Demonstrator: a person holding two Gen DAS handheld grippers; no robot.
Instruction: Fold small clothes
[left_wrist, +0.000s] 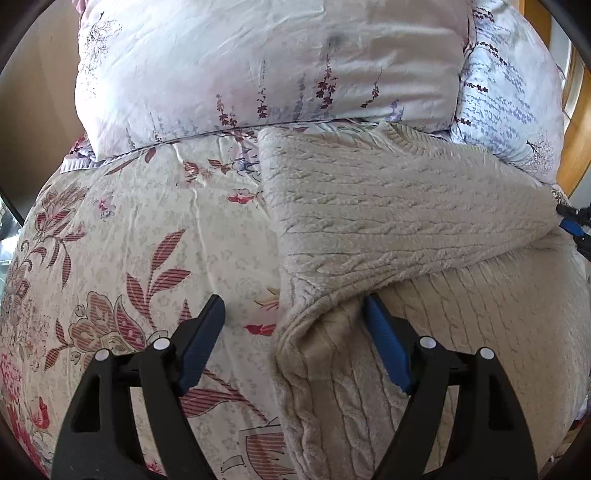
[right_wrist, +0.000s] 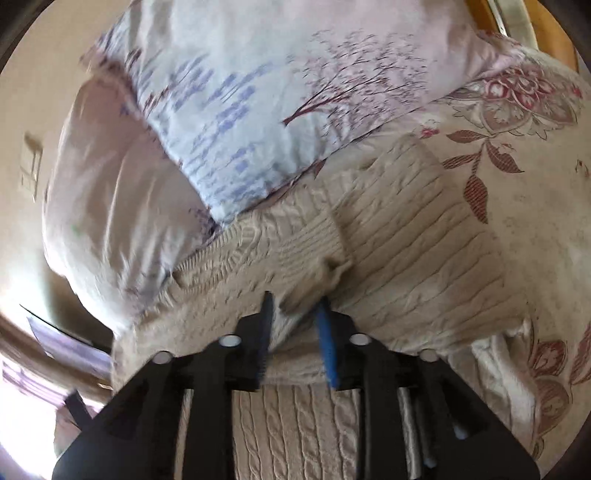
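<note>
Cream cable-knit sweater (left_wrist: 388, 206) lies partly folded on the floral bedspread (left_wrist: 147, 229).

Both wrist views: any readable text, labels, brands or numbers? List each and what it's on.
None readable.
Sweater: cable knit only, no tag or label showing.
Bedspread and pillows: floral prints, no lettering.
Right wrist view is motion-blurred; a pale wall fixture there shows no legible marking.
</note>
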